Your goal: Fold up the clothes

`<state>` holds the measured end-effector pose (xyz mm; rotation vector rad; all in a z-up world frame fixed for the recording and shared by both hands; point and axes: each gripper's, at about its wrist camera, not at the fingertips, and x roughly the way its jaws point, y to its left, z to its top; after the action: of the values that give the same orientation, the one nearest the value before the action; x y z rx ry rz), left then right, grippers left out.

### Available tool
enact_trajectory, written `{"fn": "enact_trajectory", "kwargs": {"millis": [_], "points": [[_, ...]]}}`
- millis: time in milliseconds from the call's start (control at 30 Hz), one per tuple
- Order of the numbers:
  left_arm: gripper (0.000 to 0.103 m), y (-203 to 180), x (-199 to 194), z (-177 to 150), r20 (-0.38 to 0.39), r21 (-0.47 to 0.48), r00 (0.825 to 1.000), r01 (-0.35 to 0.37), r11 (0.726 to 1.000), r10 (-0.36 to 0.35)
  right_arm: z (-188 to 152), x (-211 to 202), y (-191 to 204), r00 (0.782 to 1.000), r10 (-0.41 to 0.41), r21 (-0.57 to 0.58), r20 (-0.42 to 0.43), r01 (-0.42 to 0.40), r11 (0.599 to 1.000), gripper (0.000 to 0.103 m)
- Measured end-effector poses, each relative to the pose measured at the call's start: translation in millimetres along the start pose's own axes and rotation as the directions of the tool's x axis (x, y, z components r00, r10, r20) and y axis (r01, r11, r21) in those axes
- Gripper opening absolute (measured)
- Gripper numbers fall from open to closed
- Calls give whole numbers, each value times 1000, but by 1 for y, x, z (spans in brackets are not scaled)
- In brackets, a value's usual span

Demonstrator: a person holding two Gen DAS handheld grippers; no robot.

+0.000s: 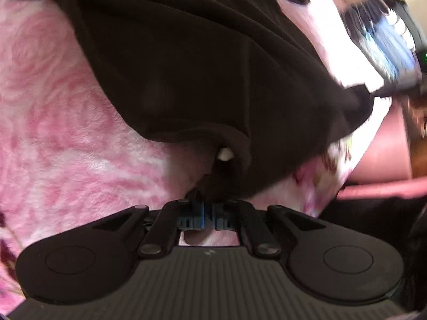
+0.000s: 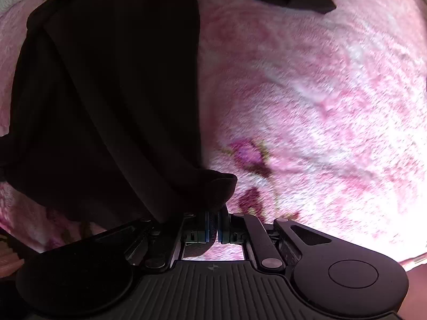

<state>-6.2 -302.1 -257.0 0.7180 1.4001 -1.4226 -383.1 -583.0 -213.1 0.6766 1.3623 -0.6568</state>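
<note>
A black garment (image 1: 186, 66) lies spread on a pink fleece blanket (image 1: 53, 133). Its near edge, with a small white label (image 1: 224, 154), runs down into my left gripper (image 1: 209, 205), which is shut on the cloth. The garment's right corner meets a blurred black and blue device (image 1: 387, 42), apparently the other gripper. In the right wrist view the same black garment (image 2: 106, 93) hangs in folds on the left, and a bunched corner of it sits between the pads of my right gripper (image 2: 212, 213), which is shut on it.
The pink rose-patterned blanket (image 2: 320, 106) covers the whole surface under both grippers. Its edge drops off at the right of the left wrist view, beside pink and brown furniture (image 1: 395, 146). Part of a hand (image 2: 10, 264) shows at the lower left.
</note>
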Motion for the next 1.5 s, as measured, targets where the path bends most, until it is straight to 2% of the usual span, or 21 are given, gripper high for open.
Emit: {"fn": "enact_trajectory", "kwargs": {"millis": [133,267,367,433,467,567,667,800,900,967,1067,1133,1167,1233,1267,1300,1333,1367,1433,1500], "points": [[2,0,-41,-46,-38,-141,999,-34,989,29,-20,-14,-2,1000,26,31,-13,-26,999,3],[2,13,-29,-88,-147,-234,987,-103,967,70,-46,-9,10,996,76,64,-50,-73,995,3],[5,25,-19,-93,-217,-277,969,-176,945,117,-51,15,17,990,100,120,-95,-89,989,4],[12,30,-28,-88,-225,-272,961,-218,937,158,-46,24,15,986,111,155,-123,-91,984,4],[12,32,-35,-85,-219,-262,958,-241,935,186,-41,24,15,987,93,147,-134,-73,986,7],[20,39,-56,-58,-175,-205,940,-327,923,294,-24,12,18,996,1,71,-86,5,997,54],[25,41,-68,-9,-67,-113,920,-392,913,387,0,-1,22,999,-33,27,8,33,999,55],[42,34,-52,83,120,54,890,-448,892,440,36,-7,33,994,-4,25,108,1,1000,55],[44,26,-23,159,247,173,854,-503,847,457,57,-2,42,988,52,63,145,-61,996,55],[44,17,2,210,319,260,830,-540,800,457,67,2,50,984,77,77,163,-91,993,55],[48,2,46,265,418,376,777,-620,689,471,80,11,63,976,117,68,185,-131,989,55],[48,-1,80,292,441,470,751,-660,586,492,89,17,69,970,126,80,206,-145,986,55],[47,0,95,303,439,504,746,-666,550,501,92,20,72,968,127,91,217,-150,985,55],[41,17,118,326,416,550,752,-656,517,511,94,25,74,968,121,115,221,-149,982,55],[36,22,121,327,413,565,764,-642,518,496,94,27,74,969,116,127,219,-146,981,55],[22,26,119,328,403,571,783,-620,537,475,94,29,74,970,110,140,216,-142,980,55],[4,28,111,329,409,557,787,-616,557,462,94,31,74,972,105,153,213,-139,978,55],[2,29,102,332,438,522,769,-639,565,465,94,33,74,973,99,166,210,-135,977,55],[2,38,54,324,509,396,737,-659,640,445,98,33,73,976,89,178,197,-125,976,55],[2,55,-5,308,574,243,674,-682,689,465,104,32,78,979,85,173,186,-117,978,55]]}}
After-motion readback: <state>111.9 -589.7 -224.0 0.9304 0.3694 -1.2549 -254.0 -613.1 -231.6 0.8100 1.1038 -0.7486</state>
